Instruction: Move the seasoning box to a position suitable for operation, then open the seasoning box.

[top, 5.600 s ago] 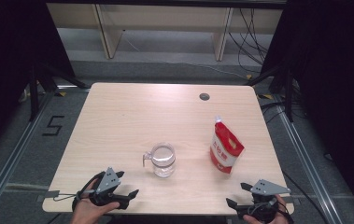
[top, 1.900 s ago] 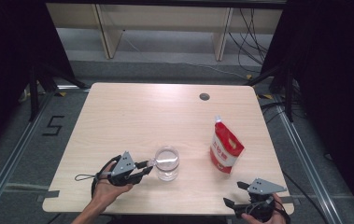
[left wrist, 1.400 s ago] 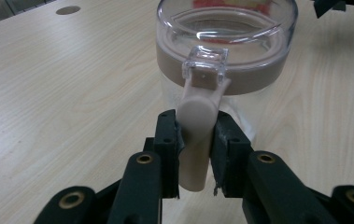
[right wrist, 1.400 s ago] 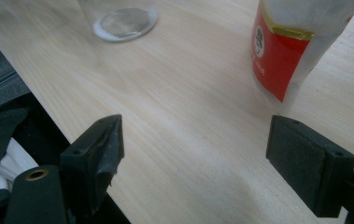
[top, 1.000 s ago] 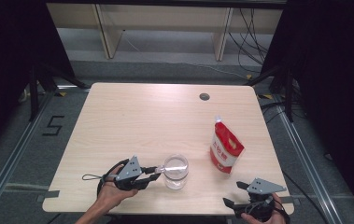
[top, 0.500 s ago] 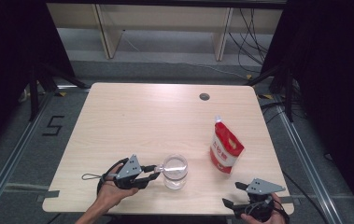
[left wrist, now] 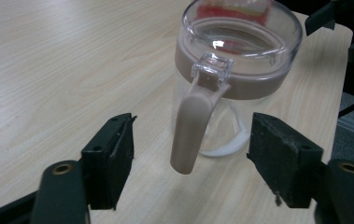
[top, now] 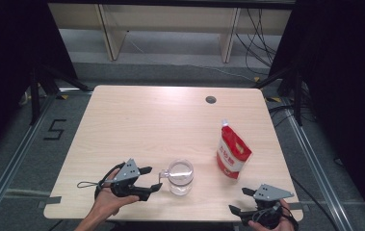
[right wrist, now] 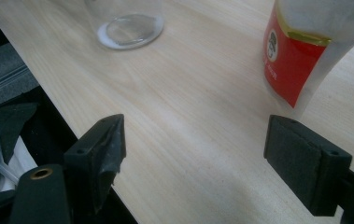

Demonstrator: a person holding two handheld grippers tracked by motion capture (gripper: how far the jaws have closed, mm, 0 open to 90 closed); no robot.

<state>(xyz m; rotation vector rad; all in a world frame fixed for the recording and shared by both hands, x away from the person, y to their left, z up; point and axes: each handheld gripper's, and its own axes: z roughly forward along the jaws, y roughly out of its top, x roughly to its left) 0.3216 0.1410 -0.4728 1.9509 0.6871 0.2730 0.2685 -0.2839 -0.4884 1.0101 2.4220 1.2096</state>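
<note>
Left gripper [left wrist: 191,161] fingers [left wrist: 111,158] released: the jaws have just been opening, and the beige plastic handle [left wrist: 188,130] of the clear glass jug with a brown band under its rim [top: 180,177] stands between them untouched, a gap on each side. Right gripper [right wrist: 198,158] fingers [right wrist: 305,161] also spread wide, nothing between them, hovering at the worktop's near right corner.

Jug stands upright near the near edge of the pale wood-grain worktop [top: 146,120], about midway along it, handle pointing toward the left gripper [top: 139,180].

Progress, as judged: jug is set down and let go; the red-and-white soft pouch with a white spout cap [top: 232,154], standing toward the right edge, looks untouched. Opening and pouring presumably remain.

Materials: jug smooth, transparent, empty, thick base; pouch glossy, flexible; finger pads matte black foam.
</note>
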